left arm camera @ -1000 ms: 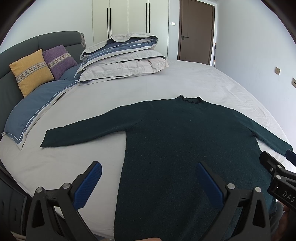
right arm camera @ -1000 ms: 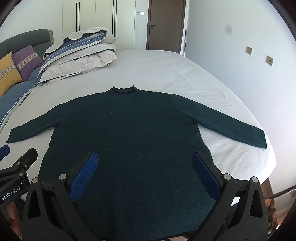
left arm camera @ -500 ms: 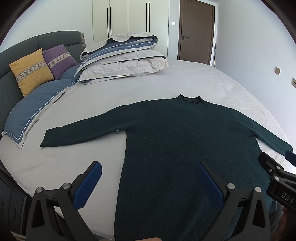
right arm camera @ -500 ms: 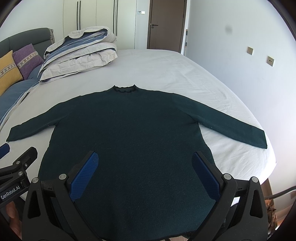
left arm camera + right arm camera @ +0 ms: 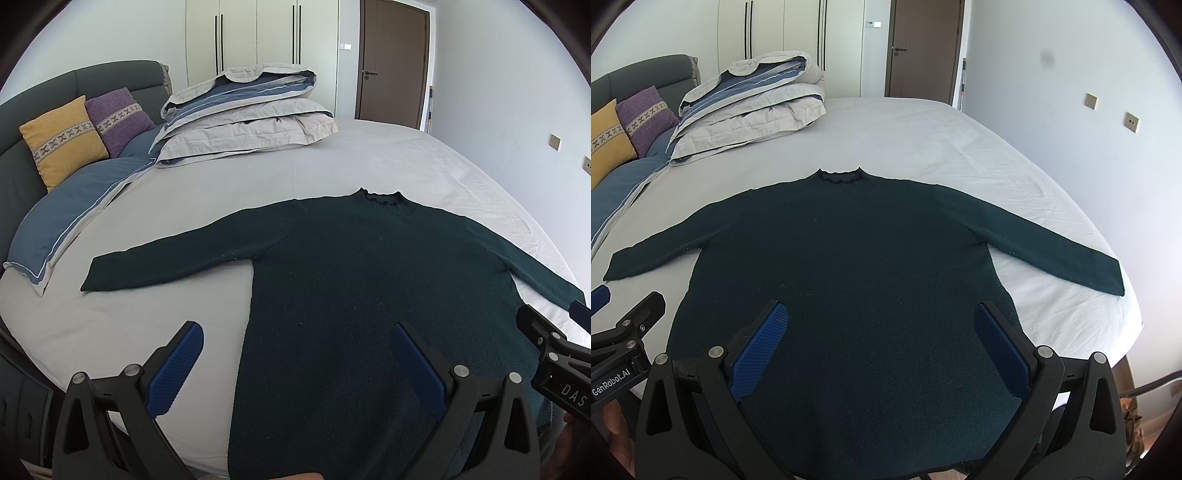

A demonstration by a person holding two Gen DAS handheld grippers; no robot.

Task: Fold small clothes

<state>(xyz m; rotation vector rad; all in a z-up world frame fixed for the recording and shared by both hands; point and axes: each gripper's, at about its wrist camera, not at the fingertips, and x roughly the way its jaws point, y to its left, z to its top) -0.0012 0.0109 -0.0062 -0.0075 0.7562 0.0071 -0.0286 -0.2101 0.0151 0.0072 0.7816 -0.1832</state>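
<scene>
A: Bedroom, white sheet on the bed [image 5: 424, 162], a folded duvet [image 5: 247, 110] and two cushions up by the headboard. Where's the sweater?

B: The sweater [image 5: 849, 266] lies flat, front of the bed, collar away from us, both sleeves spread out to the sides. Hem hangs at the near edge.

A: And the grippers?

B: Left gripper [image 5: 295, 363] hovers over the sweater's left edge, jaws wide, nothing in them. Right gripper [image 5: 879, 345] is over the lower body, also wide and empty. Neither touches the cloth, as far as I can tell.

A: How will it handle?

B: Looks like a soft, fuzzy knit: limp, light, likely to sag and stretch if lifted by one point. It should grip well against the pads. I'd pinch a sleeve near the cuff [image 5: 1104, 275] or the shoulder seam and the hem corner together, then carry it across low.
</scene>
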